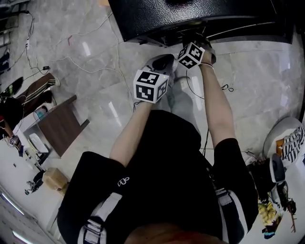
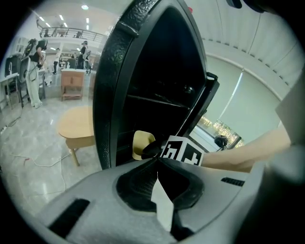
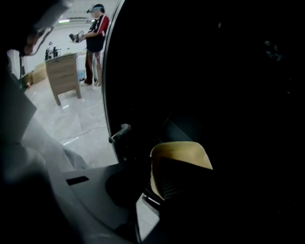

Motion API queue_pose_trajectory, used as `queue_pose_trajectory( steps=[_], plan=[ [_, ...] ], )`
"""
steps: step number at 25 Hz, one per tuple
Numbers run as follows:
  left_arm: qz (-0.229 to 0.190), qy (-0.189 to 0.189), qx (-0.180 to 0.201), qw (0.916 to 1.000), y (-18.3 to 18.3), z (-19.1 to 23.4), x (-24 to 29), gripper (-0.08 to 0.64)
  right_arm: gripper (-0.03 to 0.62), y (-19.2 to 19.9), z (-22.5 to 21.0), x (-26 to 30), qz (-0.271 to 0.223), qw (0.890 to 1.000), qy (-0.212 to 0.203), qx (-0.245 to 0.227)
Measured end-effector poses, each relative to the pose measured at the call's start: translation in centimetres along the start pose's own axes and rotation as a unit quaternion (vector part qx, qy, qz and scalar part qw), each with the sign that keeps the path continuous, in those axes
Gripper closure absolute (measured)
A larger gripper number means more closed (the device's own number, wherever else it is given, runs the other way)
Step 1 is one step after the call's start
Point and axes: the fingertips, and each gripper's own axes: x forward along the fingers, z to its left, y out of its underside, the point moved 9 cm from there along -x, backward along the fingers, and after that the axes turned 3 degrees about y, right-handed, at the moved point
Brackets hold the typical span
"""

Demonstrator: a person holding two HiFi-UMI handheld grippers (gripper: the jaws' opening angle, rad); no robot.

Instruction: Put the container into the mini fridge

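Observation:
The black mini fridge (image 1: 190, 12) stands open on the marble floor, its dark inside (image 3: 214, 71) filling the right gripper view. My right gripper (image 3: 167, 183) is shut on the pale yellow container (image 3: 178, 152) and holds it just inside the fridge opening. In the left gripper view the container (image 2: 140, 142) shows at the lower shelf, in front of the right gripper (image 2: 151, 149) and its marker cube. My left gripper (image 2: 157, 164) hangs shut and holds nothing, just outside the fridge frame (image 2: 114, 86). In the head view the left gripper (image 1: 162, 62) trails the right gripper (image 1: 198, 42).
The fridge door (image 2: 200, 109) stands swung open to the right. A round wooden table (image 2: 78, 126) is left of the fridge. Cables (image 1: 90, 64) run across the floor, and a brown cabinet (image 1: 59, 126) stands at the left. A person (image 3: 95, 33) stands far off.

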Motion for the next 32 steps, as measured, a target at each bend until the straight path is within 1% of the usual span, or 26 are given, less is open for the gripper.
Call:
queue_pose_trajectory(
  steps=[2,3,4,5,6,7,8,10,11,13,16,17,18,19,20,23,27,29,30,32],
  plan=[
    [-0.002,0.007,0.006,1.0,-0.3,-0.2,0.1,0.554,0.571,0.4,-0.3,-1.8,-0.012,0.996,0.032,0.077],
    [-0.004,0.014,0.01,0.9998,-0.6,-0.5,0.3,0.554,0.571,1.0,-0.6,-2.9,-0.016,0.991,0.052,0.126],
    [-0.006,0.022,0.014,0.9996,-0.8,-0.9,0.5,0.554,0.571,1.6,-0.9,-4.2,-0.019,0.981,0.073,0.179],
    [-0.008,0.031,0.019,0.9993,-1.1,-1.4,0.8,0.554,0.571,2.4,-1.2,-5.6,-0.021,0.968,0.094,0.23],
    [-0.009,0.041,0.025,0.9988,-1.4,-2.0,1.1,0.554,0.571,3.4,-1.5,-7.1,-0.022,0.953,0.114,0.28],
    [-0.011,0.052,0.032,0.9981,-1.8,-2.8,1.4,0.554,0.572,4.4,-1.7,-8.6,-0.022,0.935,0.133,0.327],
    [-0.013,0.063,0.04,0.9971,-2.2,-3.7,1.9,0.554,0.572,5.4,-2.0,-10.2,-0.023,0.914,0.152,0.375],
    [-0.018,0.089,0.056,0.9943,-3.1,-5.9,2.9,0.554,0.572,7.5,-2.7,-13.5,-0.038,0.864,0.19,0.464],
    [-0.022,0.103,0.065,0.9923,-3.6,-7.2,3.5,0.554,0.572,8.5,-3.0,-15.2,-0.051,0.84,0.207,0.499],
    [-0.033,0.131,0.087,0.987,-4.9,-10.2,4.6,0.554,0.572,10.6,-3.7,-18.6,-0.077,0.795,0.238,0.553],
    [-0.057,0.176,0.124,0.975,-7.1,-15.1,5.5,0.554,0.572,14.0,-3.7,-24.5,-0.123,0.722,0.282,0.619],
    [-0.067,0.19,0.134,0.9703,-7.9,-16.5,5.6,0.554,0.574,14.8,-3.9,-26.5,-0.138,0.702,0.3,0.631],
    [-0.079,0.204,0.144,0.9651,-8.8,-17.8,5.7,0.554,0.574,15.5,-4.2,-28.4,-0.151,0.686,0.319,0.636],
    [-0.091,0.218,0.153,0.9597,-9.7,-19.1,5.8,0.554,0.574,16.2,-4.6,-30.3,-0.161,0.674,0.339,0.636],
    [-0.101,0.231,0.161,0.9543,-10.4,-20.5,5.9,0.554,0.575,16.7,-5.0,-32.3,-0.168,0.664,0.359,0.634],
    [-0.127,0.269,0.178,0.9379,-11.9,-25.3,5.6,0.554,0.578,18.1,-5.3,-39.0,-0.195,0.642,0.41,0.618],
    [-0.162,0.324,0.196,0.9113,-14.1,-32.5,4.5,0.554,0.58,19.6,-5.5,-47.5,-0.214,0.618,0.48,0.585],
    [-0.179,0.345,0.204,0.8984,-15.1,-35.4,3.4,0.554,0.58,19.7,-5.5,-50.7,-0.226,0.605,0.505,0.573],
    [-0.188,0.354,0.208,0.8922,-15.6,-36.5,2.8,0.554,0.58,19.6,-5.5,-52.0,-0.229,0.602,0.514,0.566],
    [-0.205,0.368,0.222,0.8793,-16.3,-38.6,1.4,0.554,0.58,19.4,-5.4,-54.2,-0.236,0.599,0.526,0.556]
  ],
)
